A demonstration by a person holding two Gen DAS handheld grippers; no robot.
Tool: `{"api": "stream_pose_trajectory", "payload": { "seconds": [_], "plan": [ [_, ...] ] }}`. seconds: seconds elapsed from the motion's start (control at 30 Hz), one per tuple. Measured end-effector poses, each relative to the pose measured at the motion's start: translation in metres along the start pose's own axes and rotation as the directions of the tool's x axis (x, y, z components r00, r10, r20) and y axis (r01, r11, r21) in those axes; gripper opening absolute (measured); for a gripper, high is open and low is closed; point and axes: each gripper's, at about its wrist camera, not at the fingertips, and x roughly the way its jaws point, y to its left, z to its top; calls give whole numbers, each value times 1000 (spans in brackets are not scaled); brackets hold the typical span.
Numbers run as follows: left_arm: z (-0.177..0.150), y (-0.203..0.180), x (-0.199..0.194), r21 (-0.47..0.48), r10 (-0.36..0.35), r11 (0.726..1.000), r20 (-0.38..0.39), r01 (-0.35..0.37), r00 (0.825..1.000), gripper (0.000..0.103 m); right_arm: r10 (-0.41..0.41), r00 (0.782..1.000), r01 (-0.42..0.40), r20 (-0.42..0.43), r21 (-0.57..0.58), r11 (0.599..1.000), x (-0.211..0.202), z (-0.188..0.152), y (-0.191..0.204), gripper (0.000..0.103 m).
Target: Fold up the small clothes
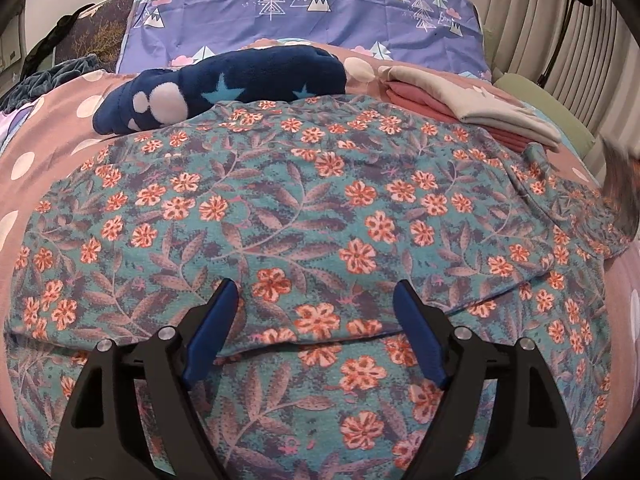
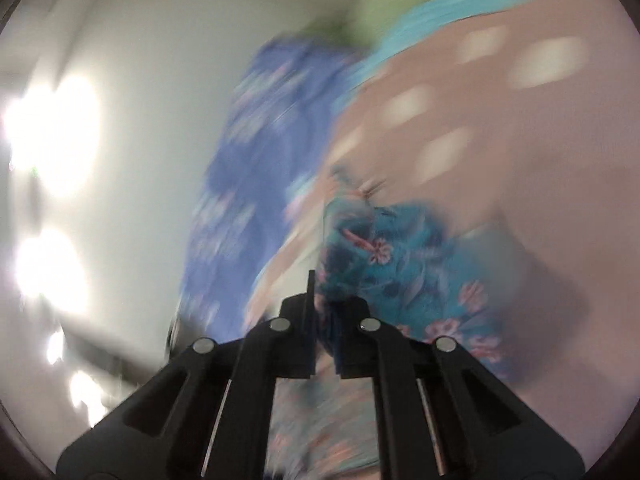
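Observation:
A teal floral garment [image 1: 304, 216] with orange flowers lies spread on the pink dotted bedspread [image 1: 52, 140] and fills the left wrist view, with a folded edge across its near part. My left gripper [image 1: 316, 300] hovers open and empty just above that edge, blue pads apart. In the blurred right wrist view my right gripper [image 2: 320, 304] is shut on a bunched part of the floral garment [image 2: 404, 256] and holds it lifted over the bedspread [image 2: 500, 132].
A navy star-patterned fleece item [image 1: 224, 88] lies behind the garment. A folded stack of pink and grey clothes [image 1: 472, 108] sits at the back right. A purple tree-print pillow [image 1: 304, 12] stands at the bed head, with curtains [image 1: 560, 40] to the right.

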Motion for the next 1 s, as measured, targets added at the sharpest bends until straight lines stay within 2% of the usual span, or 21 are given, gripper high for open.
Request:
{"api": "stream_pose_trajectory", "payload": {
  "seconds": [0.03,0.1,0.13,0.2,0.27,0.3,0.4,0.43,0.47,0.53,0.63,0.7,0.77,0.83,0.87,0.9,0.93,0.97,1.0],
  "plan": [
    [0,2,-1,-10,-13,1000,4,13,1000,80,60,995,-66,-84,-77,995,21,-25,34,8],
    [0,8,-3,-34,-46,998,13,46,999,80,130,968,-170,-217,-176,970,51,-68,80,10],
    [0,12,-4,-51,-68,996,20,69,998,80,151,944,-220,-292,-221,950,68,-96,101,11],
    [-1,17,-6,-77,-96,992,32,99,995,80,131,905,-264,-406,-292,919,95,-141,124,16],
    [-2,22,-7,-100,-124,987,43,127,991,80,43,869,-253,-494,-368,895,121,-184,126,22],
    [-2,24,-7,-109,-134,984,47,139,990,79,-25,847,-216,-531,-387,896,134,-205,116,22],
    [-1,28,-9,-126,-159,978,57,165,986,77,-104,789,-147,-606,-351,925,151,-233,86,22],
    [-2,30,-10,-137,-170,975,65,178,983,77,-121,780,-134,-614,-352,926,151,-239,81,22],
    [-2,32,-12,-148,-183,970,72,192,981,76,-127,779,-130,-614,-356,925,149,-241,77,20],
    [-2,33,-16,-176,-232,954,82,244,969,76,-117,791,-152,-600,-379,913,141,-243,74,20],
    [2,29,-18,-210,-335,915,84,345,939,75,-128,816,-173,-564,-449,877,122,-246,70,21],
    [10,17,-17,-197,-381,900,72,388,922,72,-132,829,-185,-544,-488,853,112,-255,70,22],
    [18,-1,-15,-135,-372,917,52,376,927,68,-135,840,-198,-525,-529,825,106,-262,69,26],
    [24,-21,-7,-65,-358,932,7,358,934,53,-137,841,-207,-524,-545,813,107,-265,71,31],
    [27,-30,0,-35,-353,935,-33,352,935,39,-131,840,-217,-526,-547,808,108,-267,70,36],
    [28,-39,9,-8,-337,941,-80,338,938,32,-124,840,-227,-529,-548,805,108,-267,72,39],
    [29,-48,19,13,-306,951,-115,310,945,32,-119,840,-233,-530,-550,802,109,-268,72,40],
    [30,-52,22,28,-292,955,-115,297,950,31,-117,839,-237,-531,-552,800,109,-268,73,42],
    [32,-55,22,39,-286,956,-111,291,952,22,-113,837,-244,-535,-550,799,110,-269,73,43]
  ]
}}
